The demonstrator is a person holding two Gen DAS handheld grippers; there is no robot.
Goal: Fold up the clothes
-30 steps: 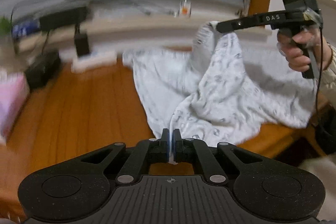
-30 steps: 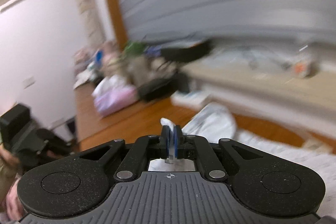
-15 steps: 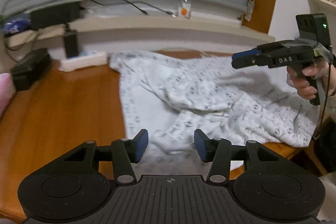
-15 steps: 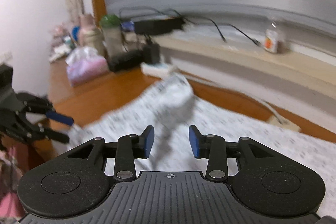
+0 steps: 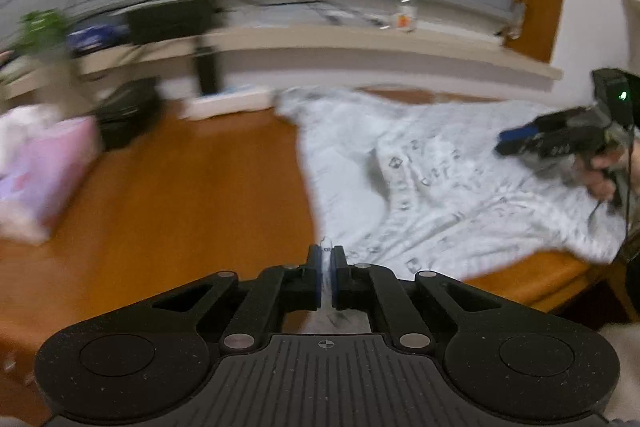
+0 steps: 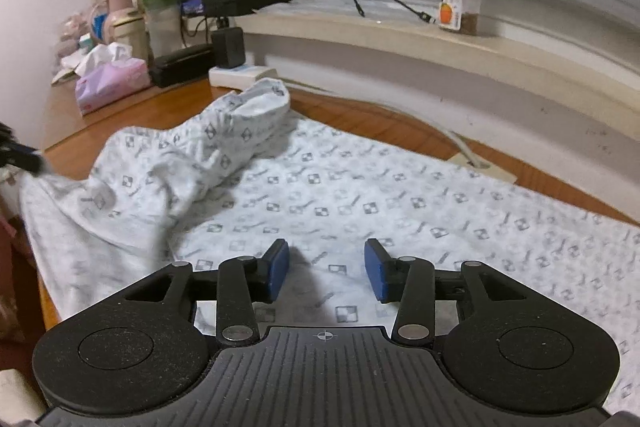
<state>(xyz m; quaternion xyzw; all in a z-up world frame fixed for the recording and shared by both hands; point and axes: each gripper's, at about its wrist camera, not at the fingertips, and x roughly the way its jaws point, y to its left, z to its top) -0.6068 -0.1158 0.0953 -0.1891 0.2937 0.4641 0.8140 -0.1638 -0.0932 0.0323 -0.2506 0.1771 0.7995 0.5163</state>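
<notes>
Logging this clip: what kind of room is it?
Most likely a lived-in room at home, perhaps a bedroom or study. A wooden desk runs under a shuttered window, a pink tissue pack and drink bottles crowd one end, and a patterned white garment lies spread for folding.

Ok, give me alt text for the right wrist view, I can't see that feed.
The right gripper hangs open over a white patterned garment spread on a wooden table, its blue fingers apart and holding nothing. The cloth is bunched into a ridge at left; behind stand a pink tissue pack and a bottle.
</notes>
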